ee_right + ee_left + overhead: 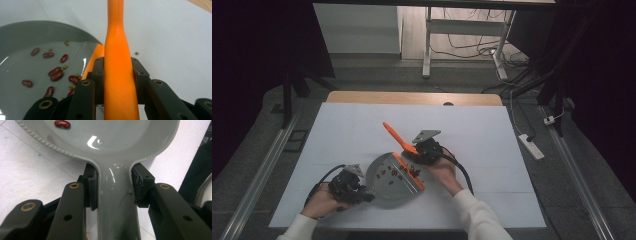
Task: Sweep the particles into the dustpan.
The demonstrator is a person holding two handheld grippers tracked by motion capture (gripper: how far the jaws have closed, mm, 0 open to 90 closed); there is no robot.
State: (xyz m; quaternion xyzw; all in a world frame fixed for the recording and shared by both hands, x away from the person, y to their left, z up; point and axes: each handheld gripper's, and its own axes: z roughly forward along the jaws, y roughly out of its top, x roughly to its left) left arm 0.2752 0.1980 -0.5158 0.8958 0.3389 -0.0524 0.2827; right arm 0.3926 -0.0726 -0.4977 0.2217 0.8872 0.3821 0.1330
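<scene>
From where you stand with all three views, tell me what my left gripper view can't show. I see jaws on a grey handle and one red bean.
Observer: The grey dustpan holds many red beans, gathered near its orange lip.
Operator: Report the other hand.
Observer: The right gripper is shut on an orange brush handle.
Operator: Say where that brush sits.
Observer: In the high view, it lies at the dustpan's open edge, its handle pointing up and away across the white table.
Operator: Check for strays.
Observer: One small greenish bean lies on the table beside the handle.
</scene>
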